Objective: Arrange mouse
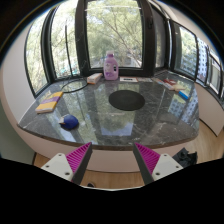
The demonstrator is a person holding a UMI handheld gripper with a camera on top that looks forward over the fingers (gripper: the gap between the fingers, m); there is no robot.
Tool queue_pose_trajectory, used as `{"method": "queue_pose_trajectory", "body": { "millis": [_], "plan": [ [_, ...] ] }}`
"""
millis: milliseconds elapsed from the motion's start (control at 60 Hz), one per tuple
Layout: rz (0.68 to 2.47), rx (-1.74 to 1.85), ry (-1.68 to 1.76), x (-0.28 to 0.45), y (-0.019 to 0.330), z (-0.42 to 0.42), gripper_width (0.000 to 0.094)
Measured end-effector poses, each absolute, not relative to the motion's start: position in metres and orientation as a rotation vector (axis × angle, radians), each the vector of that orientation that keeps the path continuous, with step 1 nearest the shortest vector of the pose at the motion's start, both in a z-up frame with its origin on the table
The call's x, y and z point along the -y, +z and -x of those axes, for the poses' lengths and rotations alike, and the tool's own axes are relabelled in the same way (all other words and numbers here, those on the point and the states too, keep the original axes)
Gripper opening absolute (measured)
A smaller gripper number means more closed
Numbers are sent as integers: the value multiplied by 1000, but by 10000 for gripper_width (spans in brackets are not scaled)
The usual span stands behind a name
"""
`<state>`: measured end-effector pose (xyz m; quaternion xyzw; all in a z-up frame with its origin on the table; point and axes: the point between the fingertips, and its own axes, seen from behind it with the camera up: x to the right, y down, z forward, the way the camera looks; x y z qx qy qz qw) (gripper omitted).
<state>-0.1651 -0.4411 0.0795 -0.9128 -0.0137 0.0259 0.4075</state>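
Observation:
A blue mouse (70, 121) lies on the dark glossy table (100, 125), near its front left edge. A round black mouse pad (126, 100) lies at the table's middle, to the right of and beyond the mouse. My gripper (113, 158) is open and empty, its two fingers with magenta pads (78, 158) spread wide. It hangs in front of the table's near edge, well short of the mouse, which is ahead and to the left of the left finger.
A pink-capped bottle (111, 66) and a small box (95, 78) stand at the table's far side. Books or pads (47, 104) lie at the left, several items (178, 92) at the right. Windows curve behind. Wooden floor shows below the table.

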Motion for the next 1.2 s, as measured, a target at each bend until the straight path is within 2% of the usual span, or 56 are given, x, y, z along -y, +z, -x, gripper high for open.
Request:
{"method": "queue_pose_trajectory", "body": {
  "millis": [183, 450, 950, 1033, 1100, 1167, 1200],
  "plan": [
    [2261, 127, 134, 397, 37, 263, 852],
    [2217, 175, 113, 318, -3, 339, 852],
    [2182, 132, -7, 214, -10, 355, 853],
    [2193, 108, 8, 207, -12, 359, 798],
    [2203, 94, 28, 204, -14, 364, 703],
    [2202, 118, 38, 202, -14, 372, 530],
    [2201, 132, 18, 201, -13, 372, 518]
  ]
}}
